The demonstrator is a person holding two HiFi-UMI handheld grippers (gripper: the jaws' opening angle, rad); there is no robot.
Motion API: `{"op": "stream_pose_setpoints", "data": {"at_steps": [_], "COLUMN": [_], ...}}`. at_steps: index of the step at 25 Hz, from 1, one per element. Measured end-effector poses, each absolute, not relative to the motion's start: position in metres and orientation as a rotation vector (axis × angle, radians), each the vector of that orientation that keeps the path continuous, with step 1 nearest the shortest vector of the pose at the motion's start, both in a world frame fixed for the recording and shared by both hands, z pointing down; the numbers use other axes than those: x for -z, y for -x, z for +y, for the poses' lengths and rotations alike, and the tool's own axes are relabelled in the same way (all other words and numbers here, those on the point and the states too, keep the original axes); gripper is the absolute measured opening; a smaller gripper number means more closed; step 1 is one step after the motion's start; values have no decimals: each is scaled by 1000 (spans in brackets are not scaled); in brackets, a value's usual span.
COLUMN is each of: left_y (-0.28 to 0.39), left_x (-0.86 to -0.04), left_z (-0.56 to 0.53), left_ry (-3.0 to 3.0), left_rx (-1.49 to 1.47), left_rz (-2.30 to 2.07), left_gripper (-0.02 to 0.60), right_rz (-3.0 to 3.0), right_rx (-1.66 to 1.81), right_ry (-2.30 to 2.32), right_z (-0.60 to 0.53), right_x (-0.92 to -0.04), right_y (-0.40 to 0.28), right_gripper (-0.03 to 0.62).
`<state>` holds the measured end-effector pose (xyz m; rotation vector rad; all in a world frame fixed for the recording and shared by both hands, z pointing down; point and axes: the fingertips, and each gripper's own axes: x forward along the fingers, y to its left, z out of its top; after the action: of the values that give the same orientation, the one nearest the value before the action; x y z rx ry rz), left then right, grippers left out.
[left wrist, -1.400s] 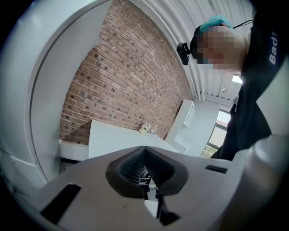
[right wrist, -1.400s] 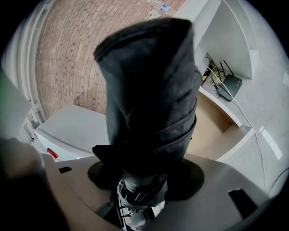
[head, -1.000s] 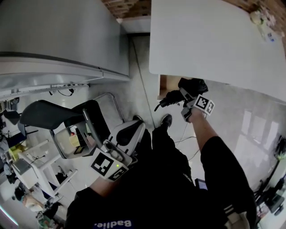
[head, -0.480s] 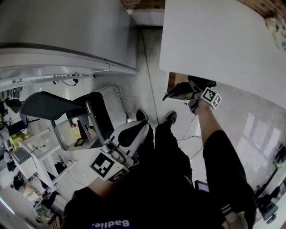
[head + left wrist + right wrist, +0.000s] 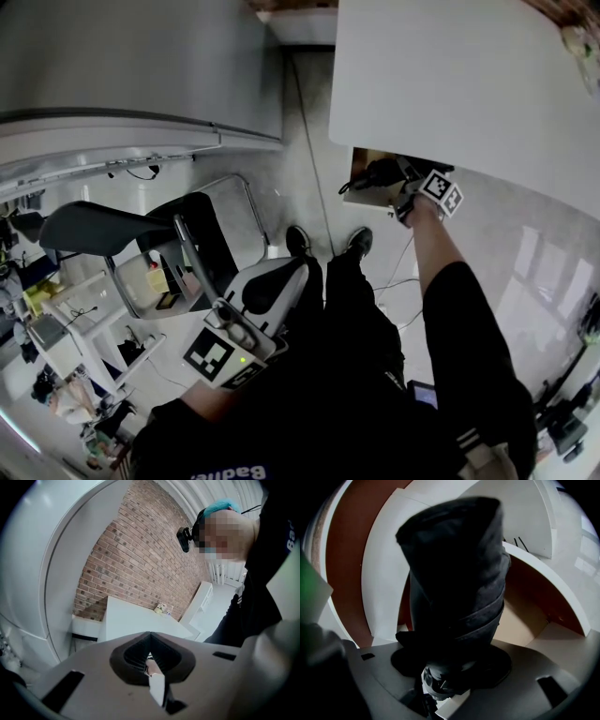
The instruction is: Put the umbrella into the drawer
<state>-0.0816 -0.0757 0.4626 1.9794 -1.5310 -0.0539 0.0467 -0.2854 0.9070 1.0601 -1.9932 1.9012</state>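
White lettering on the person's dark top (image 5: 234,466), at the head view's bottom edge, is cut off and seems to read "Badlie". The near marker cube (image 5: 217,359) and far marker cube (image 5: 441,192) bear only square black-and-white codes.

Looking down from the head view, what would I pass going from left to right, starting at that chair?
Dark grey office chair → left gripper, jaws together and empty → folded black fabric umbrella → right gripper, clamped on that umbrella.
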Motion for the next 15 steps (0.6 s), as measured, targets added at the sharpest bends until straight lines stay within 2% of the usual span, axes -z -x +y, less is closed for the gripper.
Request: {"op": "stream_pose_setpoints", "data": {"at_steps": [15], "left_y": [84], "left_x": [-484], "left_z": [-77], "left_ry": [-1973], "left_rx": [15], "left_rz": [-1512], "left_gripper": [-3], "right_rz": [-1871], "right_rx": [-1896], "right_ry": [-1075], "right_z": [-291], "right_x": [-951], "right_y": [-37], "right_gripper": [261]}}
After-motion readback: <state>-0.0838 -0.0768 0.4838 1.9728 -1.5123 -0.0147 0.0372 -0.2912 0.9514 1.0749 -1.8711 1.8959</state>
